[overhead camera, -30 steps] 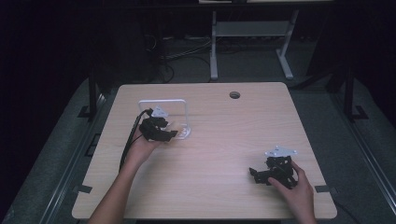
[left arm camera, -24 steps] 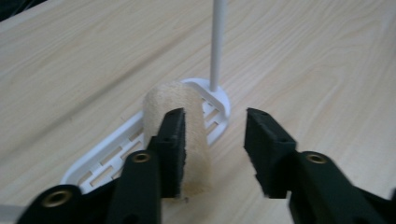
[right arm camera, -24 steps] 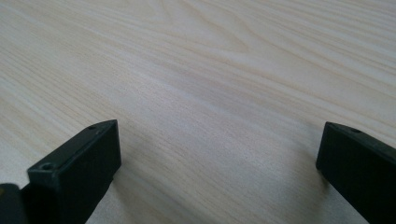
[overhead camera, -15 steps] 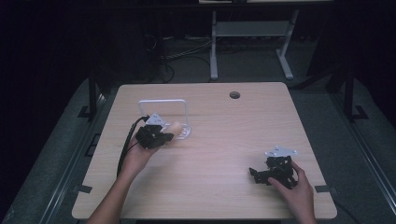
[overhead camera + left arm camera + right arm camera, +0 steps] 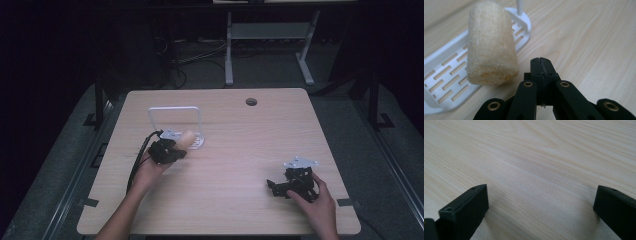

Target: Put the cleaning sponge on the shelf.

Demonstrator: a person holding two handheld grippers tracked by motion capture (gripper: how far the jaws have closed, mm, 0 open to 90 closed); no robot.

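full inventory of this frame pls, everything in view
table: 1, light wood, centre; round hole near far edge
rack: 1, white, slotted base with hoop frame, table's left half
sponge: 1, beige, cylinder, upright on rack base
stand: 1, white metal, floor beyond table
cables: several, black, floor beyond table
left tongs: 1, black, shut, empty, beside sponge
right tongs: 1, black, open, empty, low over bare table, right
hands: 2, one on each tongs

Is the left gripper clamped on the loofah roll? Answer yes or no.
No: in the left gripper view the left gripper has its jaws shut together on nothing, with the loofah roll standing beside them on the white rack.
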